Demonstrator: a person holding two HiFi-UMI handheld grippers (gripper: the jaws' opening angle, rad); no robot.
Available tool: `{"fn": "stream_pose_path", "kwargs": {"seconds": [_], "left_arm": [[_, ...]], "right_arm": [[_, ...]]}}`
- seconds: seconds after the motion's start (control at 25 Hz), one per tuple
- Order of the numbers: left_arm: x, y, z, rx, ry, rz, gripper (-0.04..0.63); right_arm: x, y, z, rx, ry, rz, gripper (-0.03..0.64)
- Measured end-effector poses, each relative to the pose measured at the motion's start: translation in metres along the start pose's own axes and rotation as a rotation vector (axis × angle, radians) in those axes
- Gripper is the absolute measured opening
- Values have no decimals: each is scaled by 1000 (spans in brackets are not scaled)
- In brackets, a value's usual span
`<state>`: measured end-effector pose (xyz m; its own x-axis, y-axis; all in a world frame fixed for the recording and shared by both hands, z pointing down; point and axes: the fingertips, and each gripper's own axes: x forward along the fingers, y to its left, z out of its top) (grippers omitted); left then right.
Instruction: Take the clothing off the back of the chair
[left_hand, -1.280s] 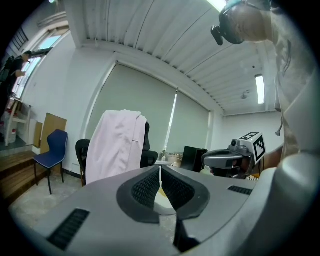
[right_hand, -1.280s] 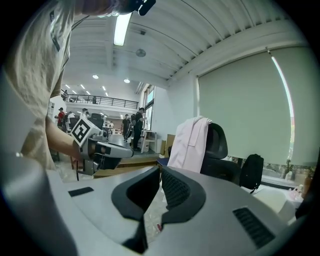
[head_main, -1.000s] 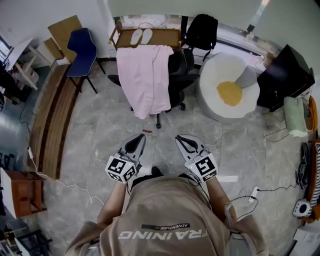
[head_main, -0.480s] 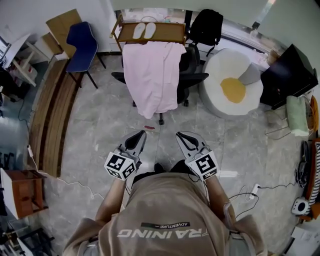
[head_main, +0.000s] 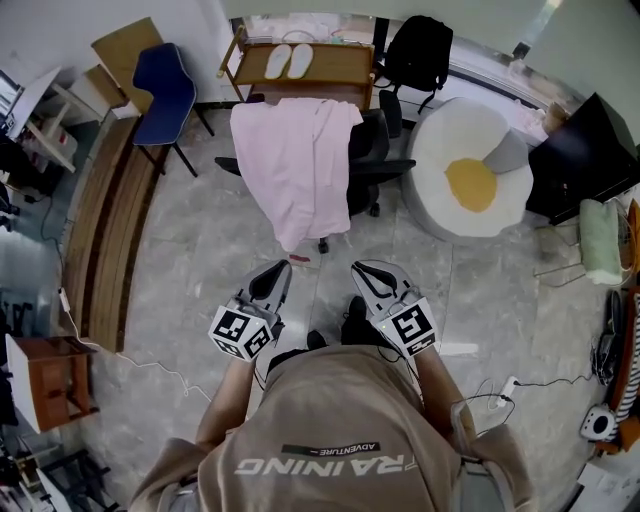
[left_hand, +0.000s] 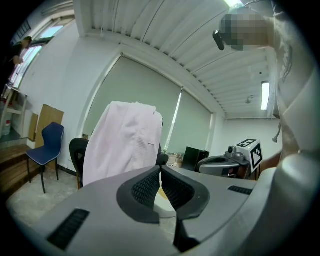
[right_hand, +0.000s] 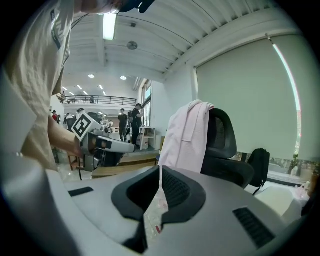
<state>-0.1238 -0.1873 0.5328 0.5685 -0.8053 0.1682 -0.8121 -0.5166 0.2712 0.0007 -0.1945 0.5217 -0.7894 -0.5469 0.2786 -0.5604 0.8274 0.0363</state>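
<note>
Closer now than a second ago: the pink garment (head_main: 295, 165) sits a little lower and larger in the head view, its hem nearer my two tools, because I have been walking toward it across the tiled floor (head_main: 200, 250). It still hangs where it did, draped over the back of the black office chair (head_main: 378, 150). The cloth falls down the side that faces me and hides most of the backrest. That suits the job, since the loose fabric is on my side and the chair's seat and arms are behind it, out of the way.

My left hand-held gripper (head_main: 283, 266) and my right hand-held gripper (head_main: 358, 268) are side by side in front of my body, both pointing at the chair. They are well apart from the garment, with bare floor between. Each one is clenched on nothing: in the left gripper view and the right gripper view alike the ribbed pads meet at the tips, and only the distant cloth shows beyond them.

I judge this to be the approach, with the grasp not yet begun. I carry them as a pair so each can take one side of the top fold where it lies over the backrest. Both will need to be released wide first.
</note>
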Motion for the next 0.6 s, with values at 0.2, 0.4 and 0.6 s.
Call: {"fn": "stream_pose_path", "kwargs": {"seconds": [0.2,0.4,0.6], "left_arm": [[24,4,13,2,-29,24,21],[51,4,18,-3,-45,56,20],[70,3,22,0,-50,95,21]], "right_arm": [[12,-34,14,-45,-25,40,35],[18,-64,17,-58,-36,75,35],[21,-86,11,-65,-26,119,35]]}}
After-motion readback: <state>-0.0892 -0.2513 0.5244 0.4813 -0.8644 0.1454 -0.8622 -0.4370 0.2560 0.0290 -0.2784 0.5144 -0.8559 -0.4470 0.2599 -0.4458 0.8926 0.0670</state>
